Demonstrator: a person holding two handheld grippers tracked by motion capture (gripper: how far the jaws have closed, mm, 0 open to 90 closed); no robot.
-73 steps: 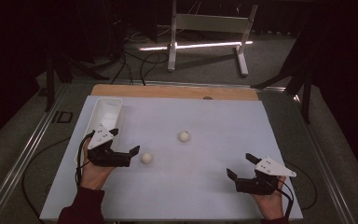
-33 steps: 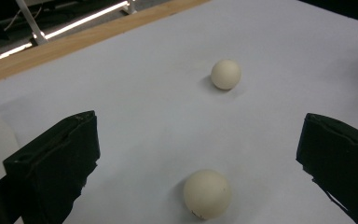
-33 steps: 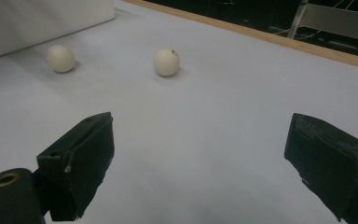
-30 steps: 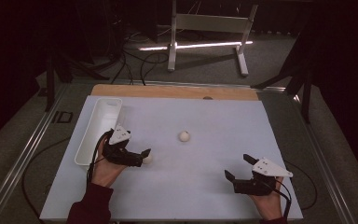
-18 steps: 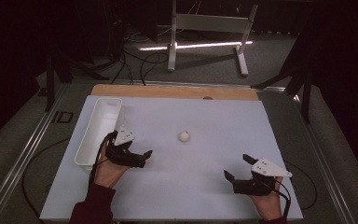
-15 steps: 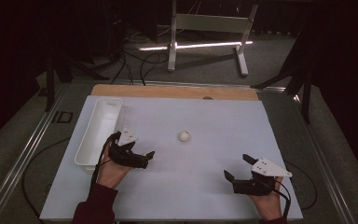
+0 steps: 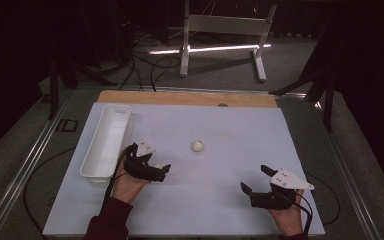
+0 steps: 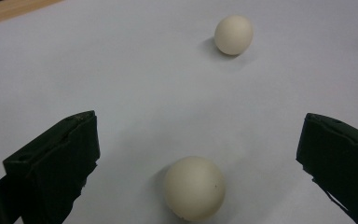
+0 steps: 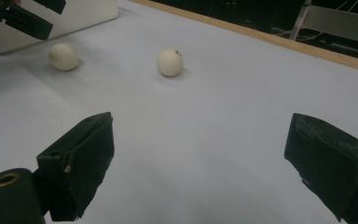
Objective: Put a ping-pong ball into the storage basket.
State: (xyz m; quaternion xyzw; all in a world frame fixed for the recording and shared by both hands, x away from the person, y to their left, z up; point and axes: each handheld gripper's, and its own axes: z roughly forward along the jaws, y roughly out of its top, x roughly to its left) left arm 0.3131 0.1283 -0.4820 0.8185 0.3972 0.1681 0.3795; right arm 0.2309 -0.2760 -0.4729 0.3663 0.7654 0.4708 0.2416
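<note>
Two cream eggs lie on the white table top (image 7: 220, 175). The near egg (image 8: 194, 187) rests on the surface between the open jaws of my left gripper (image 8: 199, 123), touching neither jaw. From above, that egg (image 7: 158, 165) peeks out beside the left gripper (image 7: 152, 161). The far egg (image 7: 197, 145) sits alone near the middle, and the left gripper view has the same far egg (image 8: 233, 35) ahead. My right gripper (image 7: 254, 178) stands open and holds nothing at the front right. Its view shows both eggs (image 9: 63, 56) (image 9: 170, 62) far ahead of the right gripper (image 9: 199, 122).
A long white tray (image 7: 107, 142) lies along the table's left side, just left of my left hand. A wooden strip (image 7: 185, 98) borders the far edge. Beyond the table stand a white frame (image 7: 220, 30) and cables on the floor.
My left gripper has moved right, away from the tray, and now has the near egg between its open jaws. The right gripper has barely shifted.
</note>
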